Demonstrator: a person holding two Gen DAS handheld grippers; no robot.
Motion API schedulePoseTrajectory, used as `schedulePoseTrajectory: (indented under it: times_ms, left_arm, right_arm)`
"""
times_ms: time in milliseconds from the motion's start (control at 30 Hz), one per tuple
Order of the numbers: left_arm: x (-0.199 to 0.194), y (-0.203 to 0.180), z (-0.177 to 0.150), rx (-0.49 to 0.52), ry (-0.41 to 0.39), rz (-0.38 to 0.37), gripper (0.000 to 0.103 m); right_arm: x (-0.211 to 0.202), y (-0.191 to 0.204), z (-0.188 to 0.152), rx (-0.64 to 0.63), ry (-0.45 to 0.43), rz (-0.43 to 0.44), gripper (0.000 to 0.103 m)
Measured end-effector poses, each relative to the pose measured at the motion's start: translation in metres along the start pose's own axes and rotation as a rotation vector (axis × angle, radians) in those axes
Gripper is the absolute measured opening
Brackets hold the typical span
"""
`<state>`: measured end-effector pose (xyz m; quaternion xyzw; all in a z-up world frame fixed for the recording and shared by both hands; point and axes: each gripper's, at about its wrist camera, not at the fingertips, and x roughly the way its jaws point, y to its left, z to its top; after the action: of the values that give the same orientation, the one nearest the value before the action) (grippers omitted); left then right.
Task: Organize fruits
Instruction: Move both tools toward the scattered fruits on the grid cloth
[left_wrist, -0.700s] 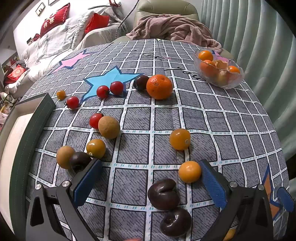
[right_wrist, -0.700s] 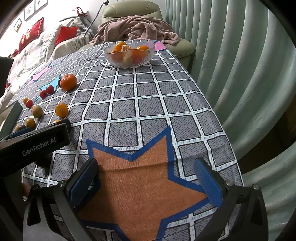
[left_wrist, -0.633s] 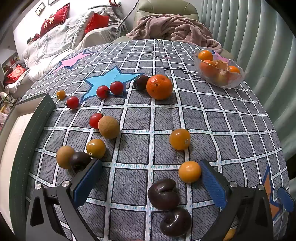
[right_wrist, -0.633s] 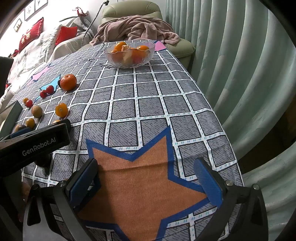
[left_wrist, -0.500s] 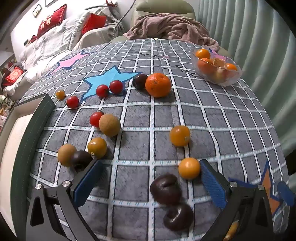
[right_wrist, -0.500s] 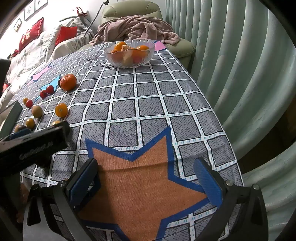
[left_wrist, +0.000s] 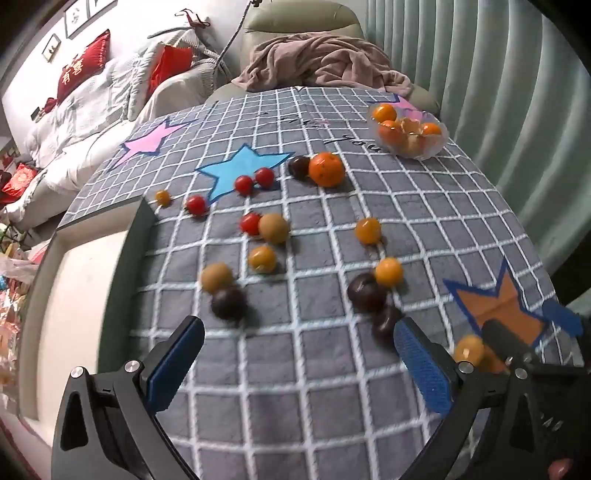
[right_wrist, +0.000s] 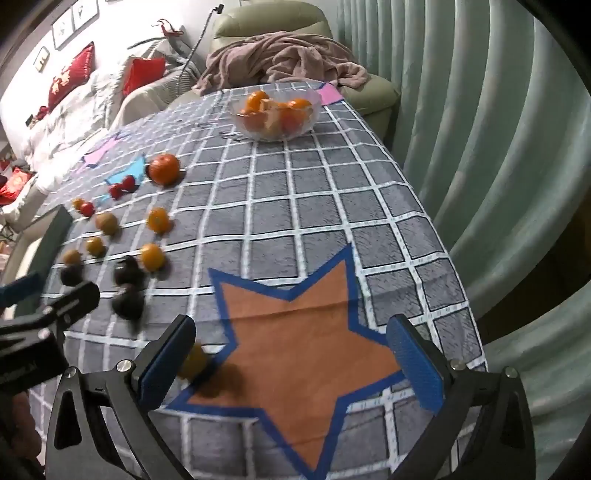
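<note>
- Loose fruits (left_wrist: 273, 228) lie scattered on the near-left tabletop (left_wrist: 424, 206); small, round, light, likely to roll.
- Dark fruits (left_wrist: 365, 293) look soft: I would grip them gently across the middle.
- Glass bowl (right_wrist: 275, 112), far right, holds oranges.
- My left tool (left_wrist: 295, 365) and right tool (right_wrist: 291, 358) gape wide, empty.

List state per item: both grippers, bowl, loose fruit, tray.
left gripper: open, empty, above the cloth.
right gripper: open, empty, over the orange star.
glass bowl: upright, holding oranges.
large orange: loose on the cloth, beside a dark fruit.
cherry tomatoes: loose, scattered.
dark plums: loose on the cloth.
tray: nothing visible inside.
</note>
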<state>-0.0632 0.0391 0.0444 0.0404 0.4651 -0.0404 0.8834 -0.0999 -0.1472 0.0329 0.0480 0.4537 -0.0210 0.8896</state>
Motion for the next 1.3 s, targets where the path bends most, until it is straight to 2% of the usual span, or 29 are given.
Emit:
schedulePoseTrajectory:
  times_ms: [200,533,1300]
  left_arm:
    - [-0.016,0.018,-0.026,0.007,0.014,0.008,0.103]
    - [-0.033,0.041,-0.061,0.0,0.035,0.03,0.103]
    - [-0.038,0.05,-0.073,-0.031,0.077,0.029,0.103]
  right_arm:
    - [-0.017,0.024,-0.008,-0.057,0.015,0.06,0.103]
    - [-0.031,0.044,-0.017,-0.092,0.029,0.103,0.103]
    - [-0.03,0.049,-0.029,-0.106,0.069,0.11,0.103]
